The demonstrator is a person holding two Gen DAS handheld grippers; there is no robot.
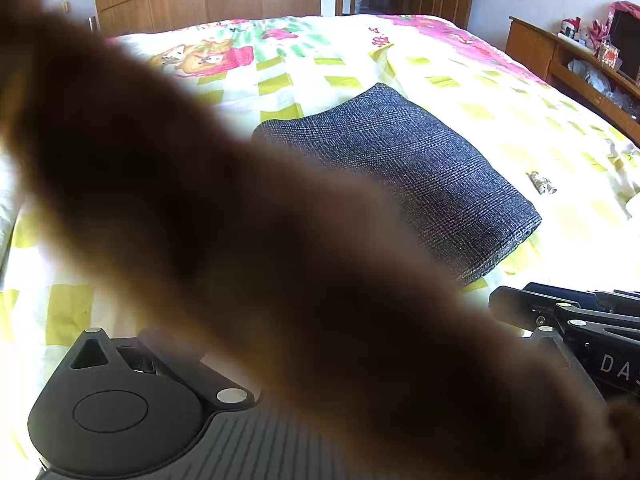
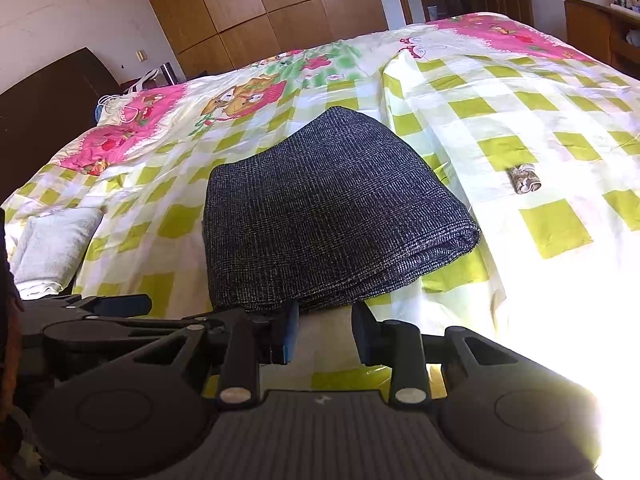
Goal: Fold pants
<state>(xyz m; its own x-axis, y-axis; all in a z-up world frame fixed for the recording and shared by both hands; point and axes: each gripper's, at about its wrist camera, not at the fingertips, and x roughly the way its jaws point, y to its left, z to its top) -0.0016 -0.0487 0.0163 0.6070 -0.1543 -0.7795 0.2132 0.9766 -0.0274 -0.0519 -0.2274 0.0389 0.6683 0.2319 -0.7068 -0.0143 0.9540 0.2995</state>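
pants (image 2: 332, 216) on bed (image 2: 520, 92) | small roll (image 2: 525, 178) right of pants

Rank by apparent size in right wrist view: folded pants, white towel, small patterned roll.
1. folded pants, largest by far
2. white towel, partly cut off at left, so its full size is unsure
3. small patterned roll, smallest, though it lies farther from the camera

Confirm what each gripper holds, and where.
Right gripper holds nothing; its jaws stand open at the near edge of the folded pants. Left gripper: cannot tell, blocked.
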